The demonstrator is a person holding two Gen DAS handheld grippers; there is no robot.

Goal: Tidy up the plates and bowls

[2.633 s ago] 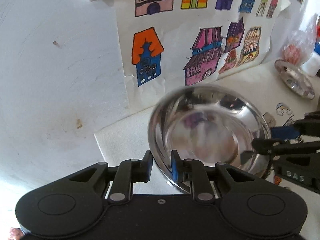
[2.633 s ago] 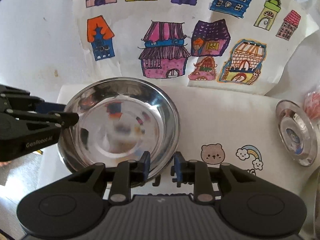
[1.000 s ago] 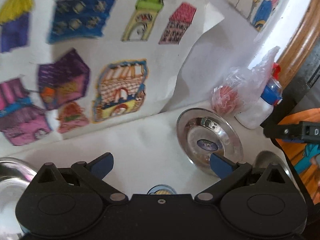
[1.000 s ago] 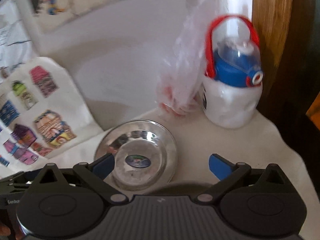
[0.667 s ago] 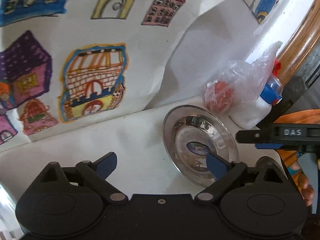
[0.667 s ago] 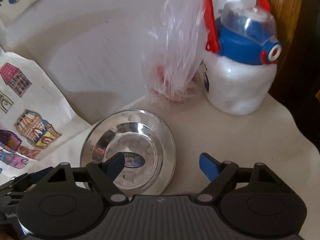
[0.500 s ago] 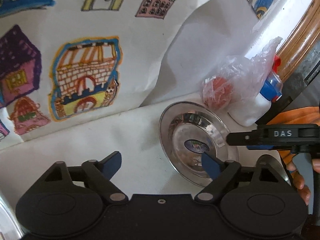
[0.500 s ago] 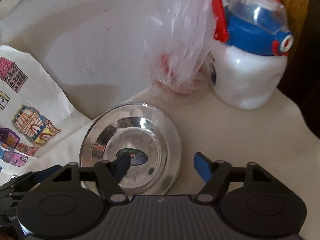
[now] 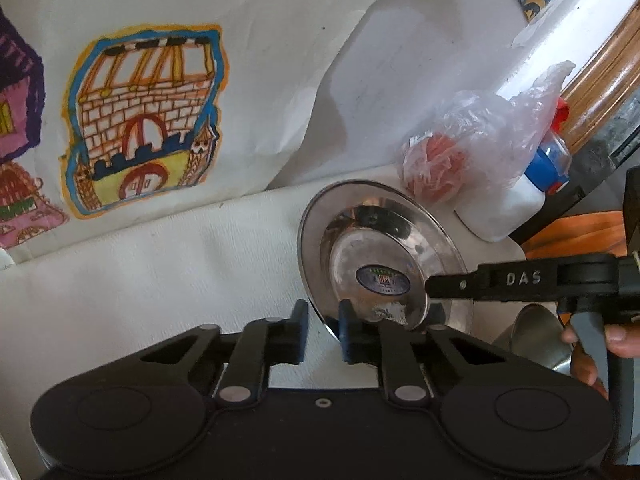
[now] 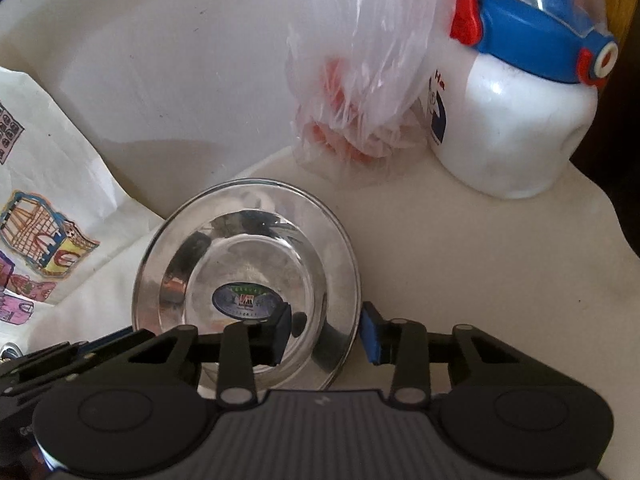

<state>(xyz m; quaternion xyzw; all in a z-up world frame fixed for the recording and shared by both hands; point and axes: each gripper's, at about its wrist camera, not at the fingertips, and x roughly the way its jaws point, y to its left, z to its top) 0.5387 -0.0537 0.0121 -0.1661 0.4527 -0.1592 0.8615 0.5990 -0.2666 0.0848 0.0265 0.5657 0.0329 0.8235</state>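
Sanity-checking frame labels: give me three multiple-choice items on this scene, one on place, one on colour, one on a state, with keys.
1. Where is the plastic bag?
A) behind the steel plate, beside the bottle
B) on the plate
C) in a gripper

2. What colour is the bottle's lid?
A) green
B) blue
C) black

3. How is the left gripper?
A) wide open
B) shut on the bag
C) shut on the plate's rim

Key:
1 A, the bag stands past the plate's far edge, next to the bottle.
2 B, the lid is blue with red trim.
3 C, its pads pinch the near rim.
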